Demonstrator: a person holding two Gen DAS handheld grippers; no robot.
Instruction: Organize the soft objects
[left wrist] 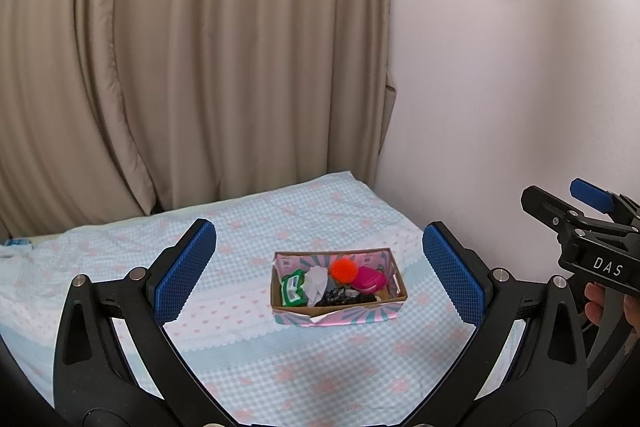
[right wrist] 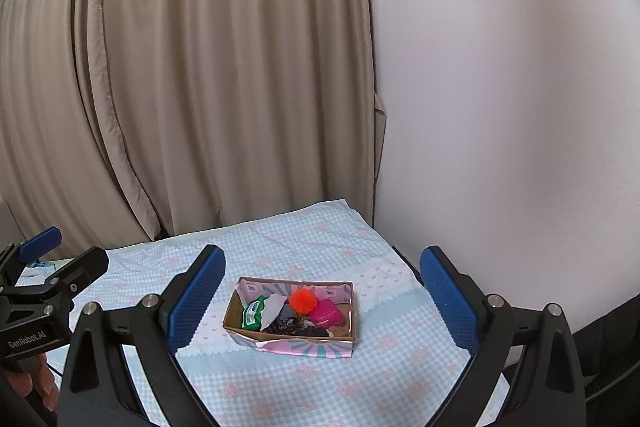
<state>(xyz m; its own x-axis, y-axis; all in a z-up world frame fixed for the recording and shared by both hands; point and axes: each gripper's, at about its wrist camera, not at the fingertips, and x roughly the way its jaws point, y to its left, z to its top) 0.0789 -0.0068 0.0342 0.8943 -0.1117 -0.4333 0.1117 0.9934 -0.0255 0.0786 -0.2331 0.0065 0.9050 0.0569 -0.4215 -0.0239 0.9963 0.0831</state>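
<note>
A small cardboard box [left wrist: 396, 287] with a pink and teal outside sits on the checked cloth; it also shows in the right wrist view [right wrist: 230, 313]. Inside lie a green packet [left wrist: 292, 289], a white tissue [left wrist: 316, 281], an orange pom-pom [left wrist: 343, 269], a pink pouch [left wrist: 371, 279] and a dark patterned item [left wrist: 340, 297]. My left gripper [left wrist: 320, 271] is open and empty, held back from the box. My right gripper [right wrist: 322, 301] is open and empty, also back from the box. Each gripper shows at the edge of the other's view, the right one [left wrist: 568, 207] and the left one [right wrist: 60, 251].
The surface is covered by a light blue checked cloth with pink bows [left wrist: 320, 367]. Beige curtains [left wrist: 200, 67] hang behind it and a white wall [left wrist: 500, 87] stands on the right. A small blue and white item [right wrist: 40, 264] lies at the cloth's far left.
</note>
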